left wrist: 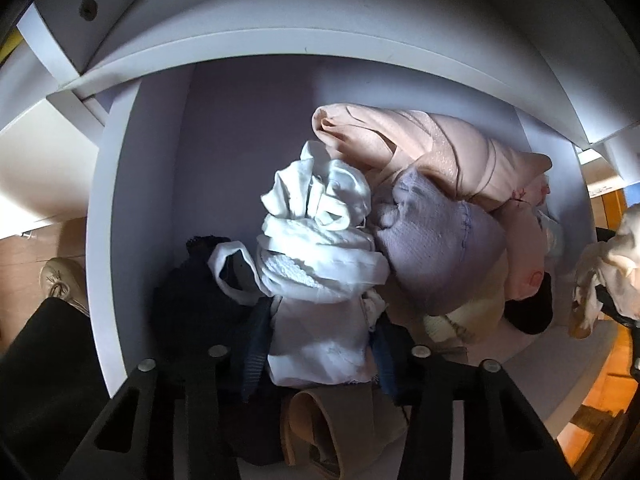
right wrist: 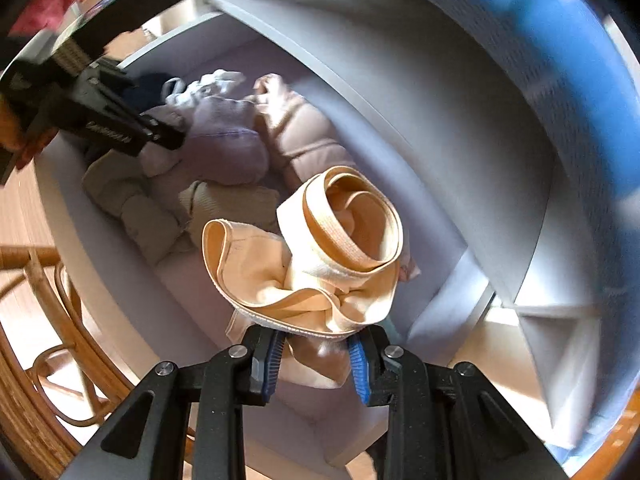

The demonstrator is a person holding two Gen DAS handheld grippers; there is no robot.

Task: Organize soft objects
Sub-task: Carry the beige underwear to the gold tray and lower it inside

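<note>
My left gripper (left wrist: 320, 356) is shut on a white cloth bundle (left wrist: 320, 264) and holds it inside a white shelf cubby (left wrist: 224, 128), against a lilac knit piece (left wrist: 440, 240) and a pink garment (left wrist: 432, 148). A dark garment (left wrist: 188, 292) lies left of the bundle. My right gripper (right wrist: 316, 364) is shut on a cream garment with an elastic band (right wrist: 340, 248) and holds it over the cubby's front right. The left gripper (right wrist: 120, 128) shows at the upper left of the right wrist view, over the pile (right wrist: 224, 148).
The cubby's white walls (right wrist: 420, 128) and upper shelf board (left wrist: 320, 20) close in the space. A beige cloth (left wrist: 320, 432) lies under my left gripper. A rattan chair (right wrist: 52, 320) stands on the wooden floor at the left. A shoe (left wrist: 64, 280) is on the floor.
</note>
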